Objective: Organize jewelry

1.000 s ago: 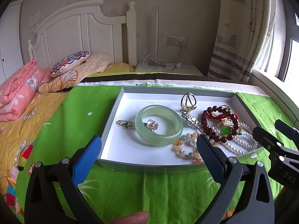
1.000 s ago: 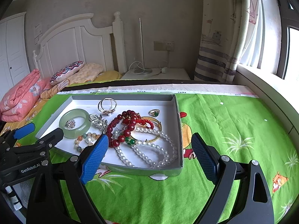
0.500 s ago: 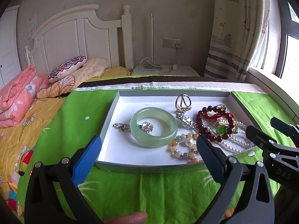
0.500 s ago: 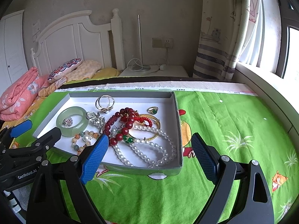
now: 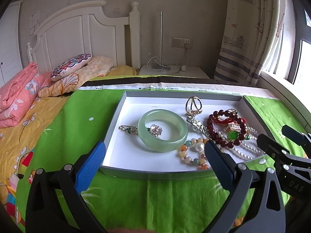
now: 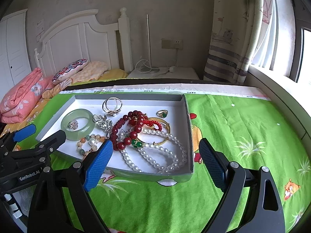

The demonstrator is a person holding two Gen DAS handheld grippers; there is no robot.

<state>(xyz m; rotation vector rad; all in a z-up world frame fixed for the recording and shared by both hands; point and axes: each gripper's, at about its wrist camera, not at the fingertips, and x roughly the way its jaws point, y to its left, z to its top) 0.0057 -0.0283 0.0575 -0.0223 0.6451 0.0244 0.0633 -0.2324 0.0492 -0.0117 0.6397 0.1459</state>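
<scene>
Green bedspread [image 6: 233,136] is carrying the tray [image 6: 189,136], where bangle [image 5: 162,130], red beads [image 6: 126,132] and pearls [image 6: 161,151] are lying tangled. I'm holding my left tongs [image 5: 153,155] and right tongs [image 6: 155,155] spread, gripping nothing; sorting, I judge, is calling for pinching one strand free.

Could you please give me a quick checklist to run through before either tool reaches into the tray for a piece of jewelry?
1. Left tool open, empty: ok.
2. Right tool open, empty: ok.
3. Pale green jade bangle free of other pieces: not ok, a silver flower charm lies inside it.
4. Dark red bead bracelet separate from white pearl necklace: not ok, they overlap.
5. Shallow grey tray flat on green cloth: ok.
</scene>
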